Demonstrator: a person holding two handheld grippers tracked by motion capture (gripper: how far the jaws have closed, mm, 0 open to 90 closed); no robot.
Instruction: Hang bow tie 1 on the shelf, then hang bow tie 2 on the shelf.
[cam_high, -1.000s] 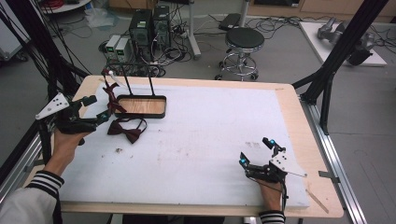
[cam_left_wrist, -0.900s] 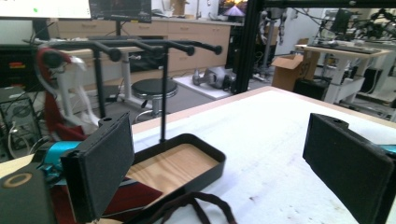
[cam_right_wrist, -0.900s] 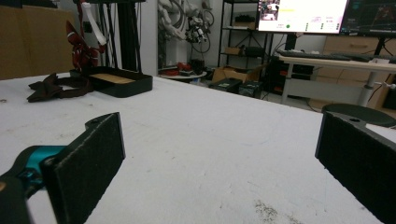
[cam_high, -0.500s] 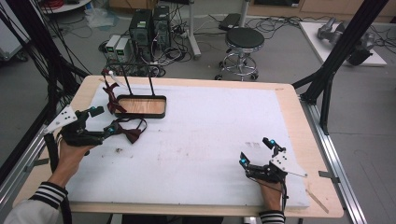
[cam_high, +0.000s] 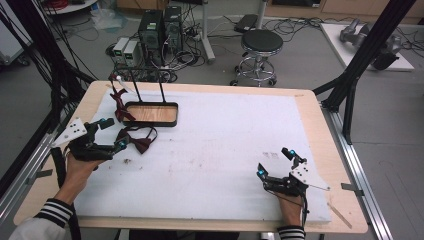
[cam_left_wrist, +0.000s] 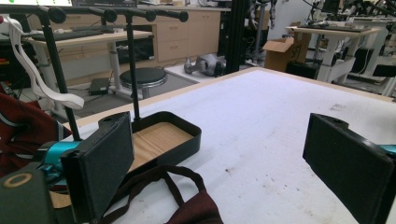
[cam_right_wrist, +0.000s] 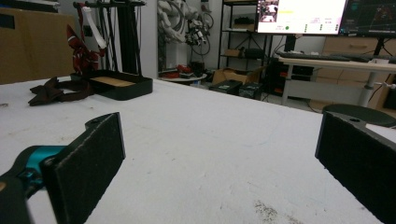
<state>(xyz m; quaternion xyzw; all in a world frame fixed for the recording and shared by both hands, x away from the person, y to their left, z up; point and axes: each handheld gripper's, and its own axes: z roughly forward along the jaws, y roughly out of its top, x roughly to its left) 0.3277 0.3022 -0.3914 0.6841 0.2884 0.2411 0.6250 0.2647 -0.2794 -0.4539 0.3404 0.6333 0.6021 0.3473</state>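
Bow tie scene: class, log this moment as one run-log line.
left gripper: open, at dark red bow tie | right gripper: open, idle near table's front | stand tray: behind bow tie | grasp: not made

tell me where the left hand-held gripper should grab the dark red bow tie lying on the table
Probably the knot in the middle of the bow tie, where the fabric bunches thickest. It lies flat on the white mat beside the stand's tray, so come down from above and from the person's side, where the open left hand-held gripper already sits. The thin strap loop looks harder to pinch.
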